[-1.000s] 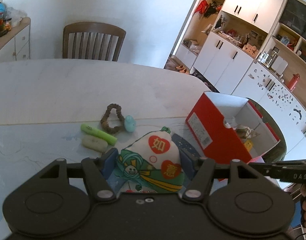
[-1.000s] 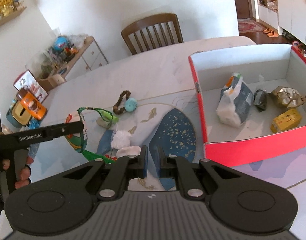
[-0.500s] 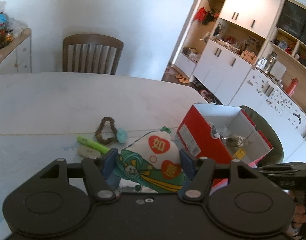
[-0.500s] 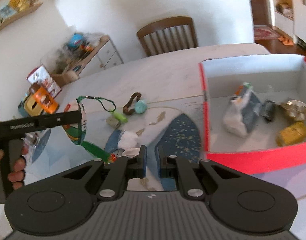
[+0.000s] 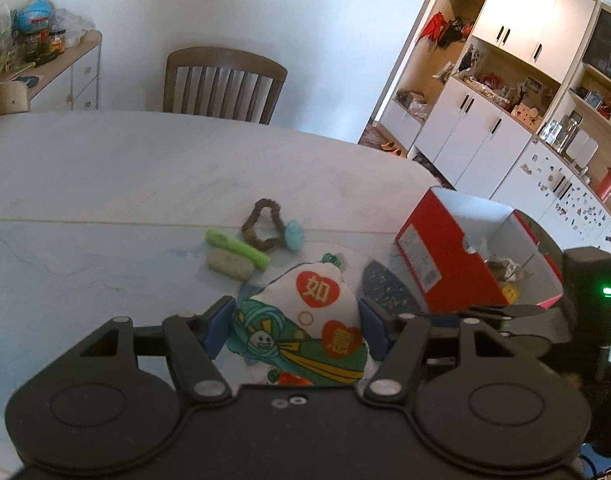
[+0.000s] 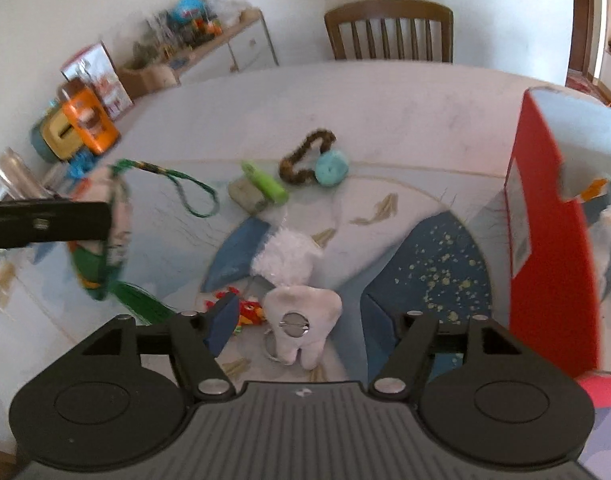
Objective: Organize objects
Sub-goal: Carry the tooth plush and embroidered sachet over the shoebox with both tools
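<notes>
Left gripper (image 5: 297, 326) clamped on a printed pouch (image 5: 305, 320), blue pads pressing both flanks, pouch lifted off the table (image 5: 105, 168). Seen from the right wrist view as a blurred bundle (image 6: 101, 236) at far left, green cord loop (image 6: 185, 192) trailing from it.

Right gripper (image 6: 305, 320) spread wide, nothing between the fingers, hanging just above a white tooth plush (image 6: 301, 320) lying on the mat (image 6: 425, 264). Touching the tooth's far side, a white fluffy ball (image 6: 285, 256); just left of the tooth, a small red-and-yellow toy (image 6: 245, 312), partly hidden by the left finger.

Further out, a green tube (image 6: 265, 184) lying across a grey-green lump (image 6: 245, 196). Beside them a brown bead loop (image 6: 305, 156) with a teal ball (image 6: 331, 166) touching it.

At right, a red box (image 6: 545, 240), open on top, standing on the table, with a bag (image 6: 601, 208) and other small items inside, only partly visible. Same box (image 5: 445, 256) to the right of the pouch in the left wrist view.

Beyond the table, 1 wooden chair (image 6: 389, 28) against the wall.
</notes>
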`<state>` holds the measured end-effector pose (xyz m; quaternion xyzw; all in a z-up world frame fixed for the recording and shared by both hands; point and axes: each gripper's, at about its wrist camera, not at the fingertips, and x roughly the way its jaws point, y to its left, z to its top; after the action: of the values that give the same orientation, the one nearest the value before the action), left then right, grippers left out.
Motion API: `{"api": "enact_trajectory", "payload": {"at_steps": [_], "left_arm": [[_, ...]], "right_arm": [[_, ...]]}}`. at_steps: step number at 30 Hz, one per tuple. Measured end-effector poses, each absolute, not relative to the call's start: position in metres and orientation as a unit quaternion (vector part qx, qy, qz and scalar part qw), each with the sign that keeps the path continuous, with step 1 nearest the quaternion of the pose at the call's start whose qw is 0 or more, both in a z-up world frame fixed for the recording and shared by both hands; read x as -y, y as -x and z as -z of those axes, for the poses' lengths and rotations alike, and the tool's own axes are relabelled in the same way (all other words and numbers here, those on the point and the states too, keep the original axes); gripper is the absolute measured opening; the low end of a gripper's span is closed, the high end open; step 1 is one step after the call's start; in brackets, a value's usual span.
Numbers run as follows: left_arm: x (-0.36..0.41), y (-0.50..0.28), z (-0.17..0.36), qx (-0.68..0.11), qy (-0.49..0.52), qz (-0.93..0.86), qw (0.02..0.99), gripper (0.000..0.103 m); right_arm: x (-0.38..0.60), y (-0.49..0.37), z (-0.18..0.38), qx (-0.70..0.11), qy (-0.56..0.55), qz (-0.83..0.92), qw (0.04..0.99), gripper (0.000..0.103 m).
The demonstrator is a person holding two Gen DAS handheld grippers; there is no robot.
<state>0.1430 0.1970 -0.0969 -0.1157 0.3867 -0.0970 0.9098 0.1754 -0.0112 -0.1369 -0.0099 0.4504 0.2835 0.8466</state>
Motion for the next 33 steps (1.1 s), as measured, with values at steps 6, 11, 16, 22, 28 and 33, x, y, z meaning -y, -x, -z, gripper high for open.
{"api": "enact_trajectory", "payload": {"at_steps": [6, 11, 16, 22, 28, 33], "left_arm": [[-0.209, -0.146, 0.107, -0.397, 0.123, 0.092, 0.905, 0.066], [-0.213, -0.149, 0.112, -0.401, 0.125, 0.091, 0.903, 0.066], [-0.213, -0.149, 0.113, -0.402, 0.126, 0.091, 0.902, 0.066], [-0.207, -0.149, 0.111, -0.401, 0.123, 0.097, 0.903, 0.066], [-0.193, -0.15, 0.1, -0.394, 0.123, 0.109, 0.904, 0.066], [-0.173, -0.152, 0.084, -0.381, 0.114, 0.123, 0.909, 0.066]], "right_arm": [[-0.005, -0.186, 0.16, -0.472, 0.028, -0.272, 0.838, 0.068], [-0.013, -0.188, 0.17, -0.481, 0.043, -0.264, 0.835, 0.068], [-0.012, -0.191, 0.17, -0.482, 0.035, -0.26, 0.836, 0.054], [-0.009, -0.188, 0.165, -0.479, 0.035, -0.26, 0.837, 0.051], [0.002, -0.176, 0.137, -0.471, 0.04, -0.262, 0.841, 0.051], [0.024, -0.168, 0.101, -0.454, 0.026, -0.265, 0.85, 0.051]]}}
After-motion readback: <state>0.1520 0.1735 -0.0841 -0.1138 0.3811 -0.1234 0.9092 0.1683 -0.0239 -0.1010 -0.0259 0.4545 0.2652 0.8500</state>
